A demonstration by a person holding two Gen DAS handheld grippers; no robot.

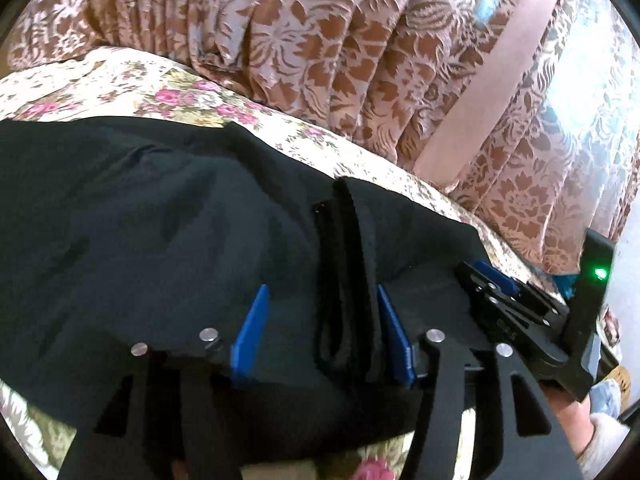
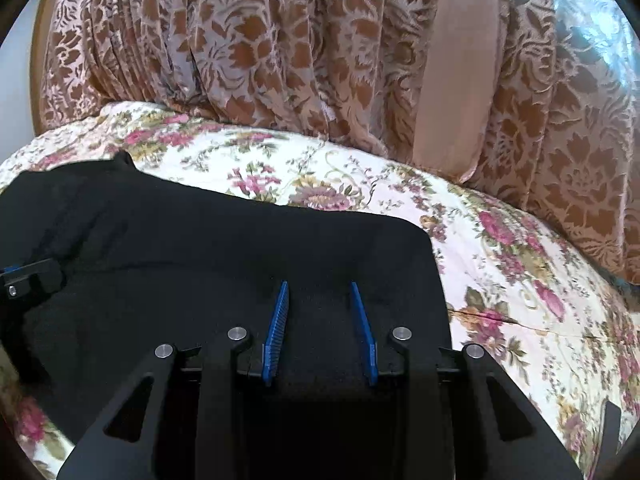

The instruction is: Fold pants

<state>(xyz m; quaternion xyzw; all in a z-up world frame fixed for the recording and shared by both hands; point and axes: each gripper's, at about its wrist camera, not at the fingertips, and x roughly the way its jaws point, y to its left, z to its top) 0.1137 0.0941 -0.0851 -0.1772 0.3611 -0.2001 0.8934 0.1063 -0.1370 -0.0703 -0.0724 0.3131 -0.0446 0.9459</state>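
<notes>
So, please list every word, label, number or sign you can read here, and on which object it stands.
None: no readable text in either view.
The dark pants, flowered bedspread and patterned curtain carry only plain fabric or flower patterns.

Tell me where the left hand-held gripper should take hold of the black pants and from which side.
Probably the raised fold of the black pants, between the open pads of the left hand-held gripper. Come straight along it from the near edge: it stands up off the flowered bedspread as a narrow ridge, while the cloth around it lies flat.
</notes>
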